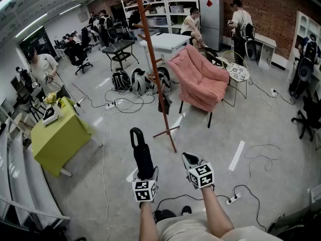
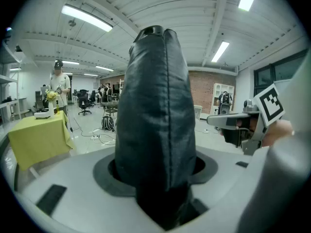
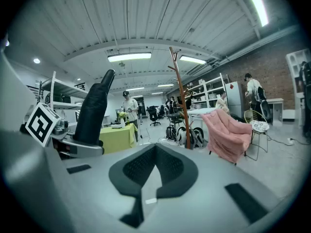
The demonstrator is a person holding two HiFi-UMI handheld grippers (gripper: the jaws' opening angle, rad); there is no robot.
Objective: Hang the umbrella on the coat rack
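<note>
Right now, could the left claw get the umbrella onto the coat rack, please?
Probably not yet: the left claw grips the umbrella, but the coat rack stands farther ahead. Only open floor lies between, so stepping closer should do.

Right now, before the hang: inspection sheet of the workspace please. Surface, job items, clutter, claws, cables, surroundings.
Surface: grey floor, white tape strips on it.
Job's things: black folded umbrella upright in the left claw; wooden coat rack stands ahead, apart from it, nothing seen hanging on its pegs.
Clutter: backpacks on the floor behind the rack.
Grippers: left claw shut on the umbrella; right claw shut, nothing in it.
Cables: loose cables near the backpacks; power strip with its lead by the person's feet.
Surroundings: pink armchair right of the rack, yellow-green table at left, shelving, brick wall, several people at the far side.
</note>
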